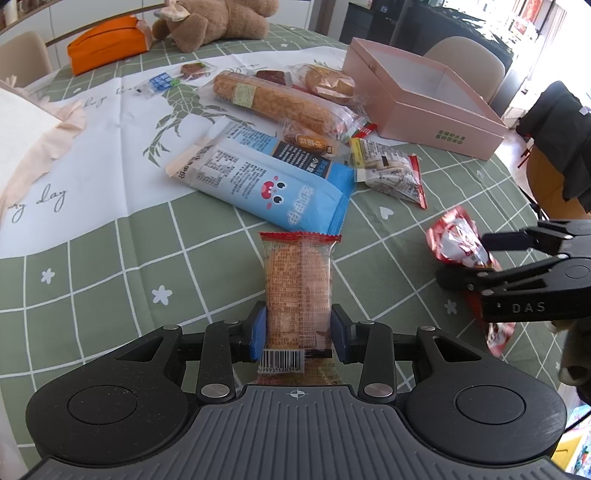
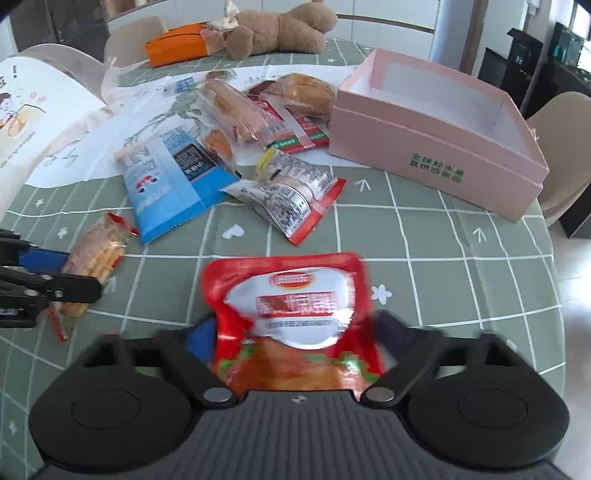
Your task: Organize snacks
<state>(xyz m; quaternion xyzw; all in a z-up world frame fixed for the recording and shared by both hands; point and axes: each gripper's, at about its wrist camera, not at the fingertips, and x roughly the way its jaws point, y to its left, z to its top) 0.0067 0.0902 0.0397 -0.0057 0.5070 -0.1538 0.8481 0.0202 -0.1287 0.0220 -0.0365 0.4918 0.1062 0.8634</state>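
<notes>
left gripper (image 1: 299, 332) is right up front, its blue pads clamped on both sides of a clear-wrapped biscuit pack (image 1: 299, 280), barcode end nearest the camera, red crimped end pointing away over the green checked tablecloth (image 1: 110, 288). over on the right, the right gripper (image 2: 295, 332) has the red foil pouch (image 2: 288, 306) sitting between its jaws, which stand wide; the picture is smeared there, so whether the pads actually press on the pouch i cannot tell. from the left wrist view that same pouch lies between the two dark fingers, low by the cloth.

moving out, a blue snack bag (image 1: 266, 177) with a cartoon face lies flat just past the biscuit pack's red end, and beside it to the right a silvery pack with red edges (image 1: 391, 173). further back, a long wrapped bread stick (image 1: 273, 99) lies at a slant among smaller wrapped bits, with a round bun in clear wrap (image 1: 325, 83) behind it.

to the right of that heap sits the pink box (image 2: 436, 155), open on top, white inside, green lettering on its front wall. at the far edge of the table, a brown teddy bear (image 2: 280, 29) lies on its side next to an orange pouch (image 2: 173, 42)
</notes>
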